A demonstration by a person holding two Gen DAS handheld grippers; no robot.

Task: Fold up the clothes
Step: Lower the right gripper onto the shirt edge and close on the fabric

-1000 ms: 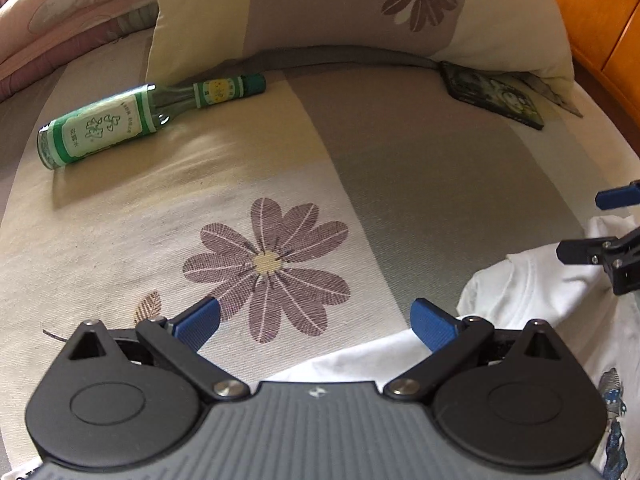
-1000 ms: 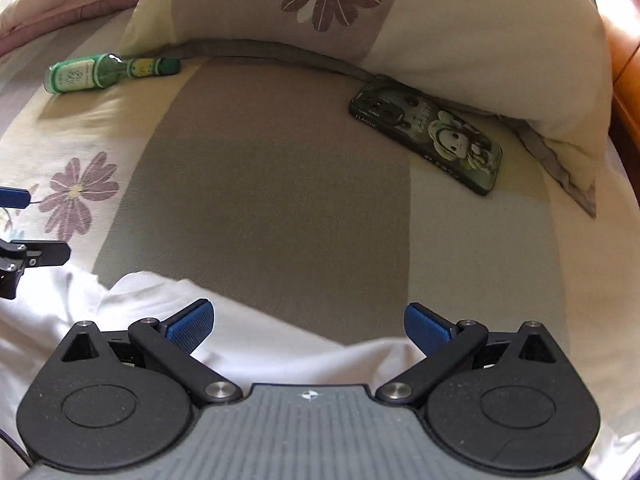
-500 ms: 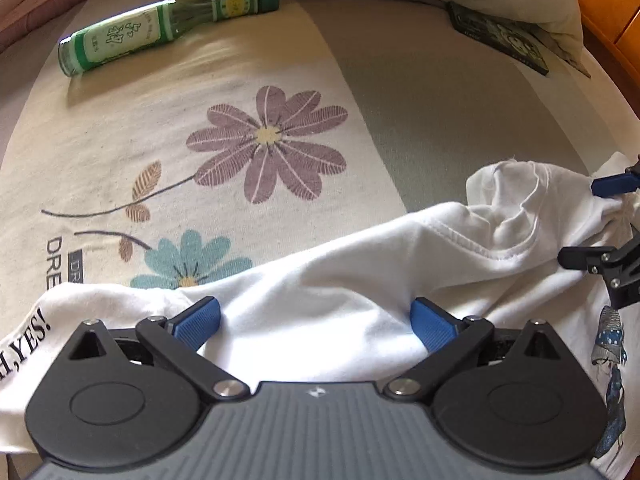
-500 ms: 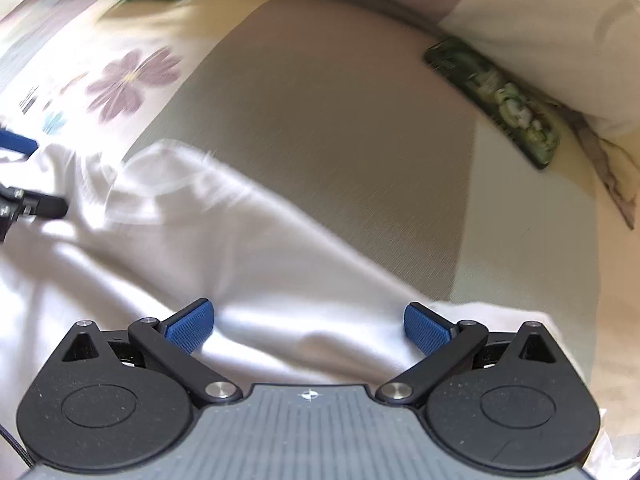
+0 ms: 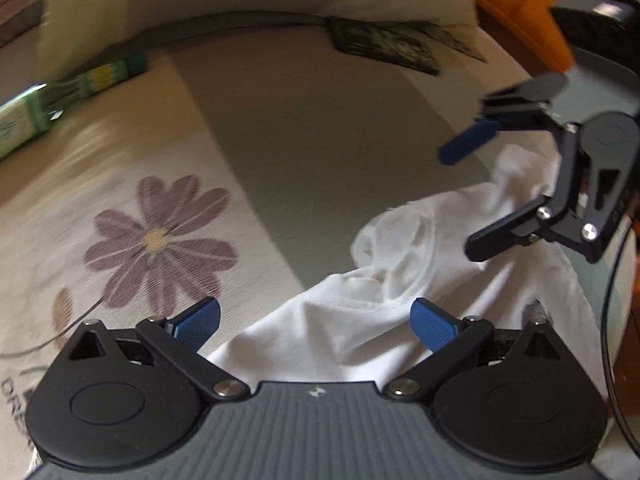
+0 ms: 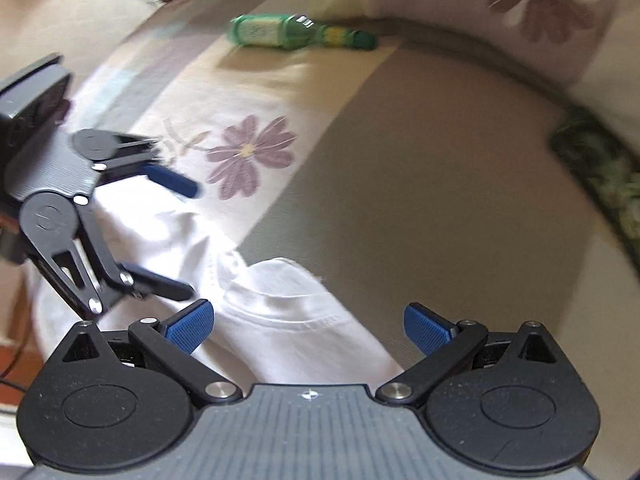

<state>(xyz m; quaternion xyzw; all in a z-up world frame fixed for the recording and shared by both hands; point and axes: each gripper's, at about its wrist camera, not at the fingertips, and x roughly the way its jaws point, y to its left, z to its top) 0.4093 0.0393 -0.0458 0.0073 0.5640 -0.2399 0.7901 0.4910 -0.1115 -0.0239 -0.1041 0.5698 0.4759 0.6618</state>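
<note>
A white T-shirt (image 5: 400,280) lies crumpled on the flowered bed sheet, collar toward the pillow; in the right wrist view the T-shirt (image 6: 280,312) shows its ribbed collar. My left gripper (image 5: 316,320) is open just above the shirt's near edge, nothing between its blue pads. My right gripper (image 6: 308,324) is open too, low over the collar. Each gripper appears in the other's view: the right gripper (image 5: 468,196) at the right, the left gripper (image 6: 192,240) at the left, both with fingers spread over the cloth.
A green glass bottle (image 6: 296,32) lies on the sheet near the pillow (image 6: 520,8). A phone in a patterned case (image 5: 384,46) rests by the pillow's edge. Orange wooden furniture (image 5: 520,4) borders the bed at the right.
Both grippers turned toward each other and came closer, so each now shows large in the other's view. The shirt is more bunched than half a second ago. Both stayed open.
</note>
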